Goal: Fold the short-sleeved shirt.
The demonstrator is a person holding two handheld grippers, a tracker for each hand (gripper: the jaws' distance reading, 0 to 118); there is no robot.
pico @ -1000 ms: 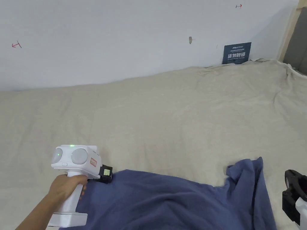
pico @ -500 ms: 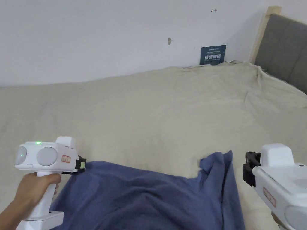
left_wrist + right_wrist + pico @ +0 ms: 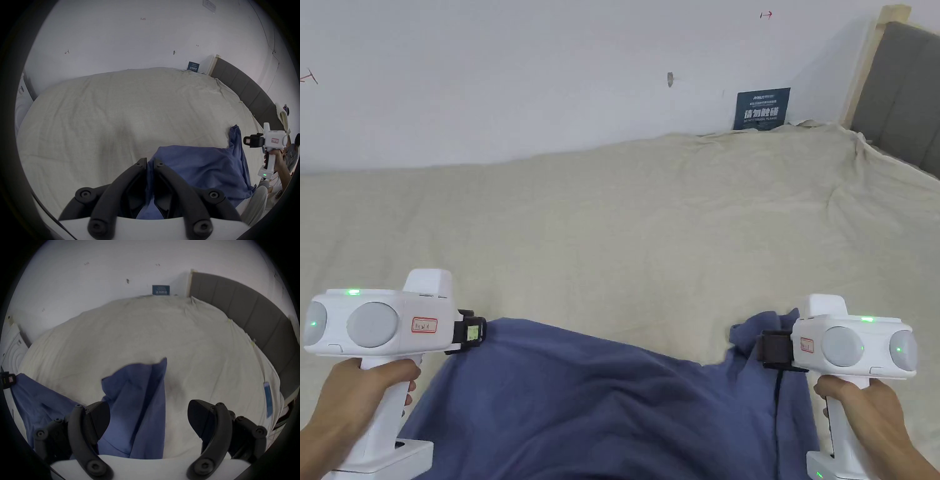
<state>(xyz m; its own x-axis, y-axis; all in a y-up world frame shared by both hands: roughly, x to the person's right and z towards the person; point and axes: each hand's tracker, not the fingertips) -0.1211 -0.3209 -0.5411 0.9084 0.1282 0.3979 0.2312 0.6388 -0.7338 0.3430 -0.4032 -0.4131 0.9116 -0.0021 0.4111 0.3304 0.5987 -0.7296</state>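
Presently one blue shirt, left tool clamping its edge, right tool released.

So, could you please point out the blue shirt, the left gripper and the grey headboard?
Blue short-sleeved cotton shirt [image 3: 600, 406]: head view, middle of the fabric.
Left gripper [image 3: 150, 164]: left gripper view, between the fingertips.
Grey padded headboard [image 3: 243, 305]: right gripper view, panel face.

Soft, even indoor light is spread across all views, with faint shadows. Both gripper views are fisheye-curved and dark-rimmed; the right gripper view is slightly motion-blurred.
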